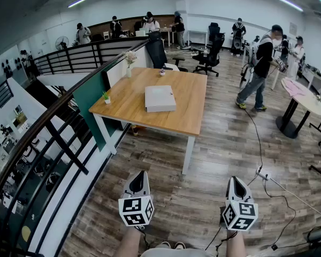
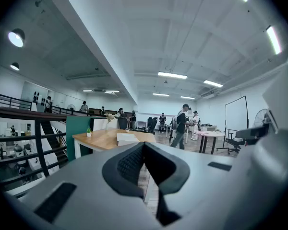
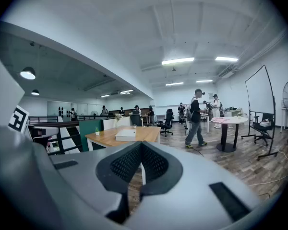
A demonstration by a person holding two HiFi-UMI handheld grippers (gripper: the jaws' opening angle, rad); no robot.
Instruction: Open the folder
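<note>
Wood-plank flooring ran ahead through an open office, with a dark railing down the left side and people milling at the far end. In the middle of it stood the wooden table. On it lay the folder, pale and closed, flat near the middle of the tabletop and a touch toward its near edge. A small potted plant sat at the tabletop's left corner and a vase of flowers at the far left corner, both clear of the folder. Down at the bottom of the head view, the left gripper and the right gripper were held side by side above the floor, both aimed roughly level at the table and well apart from it. Both sets of jaws were pressed together with nothing between them, as each gripper view showed plainly. And the key line-up: the folder lay straight ahead but left of the midpoint between the two, so the left gripper looked the nearer one. From this far off the folder read as close to square, its sides roughly parallel to the tabletop's edges, and which side opens could not be told. By my read the task had not started, and closing the gap came first.
</note>
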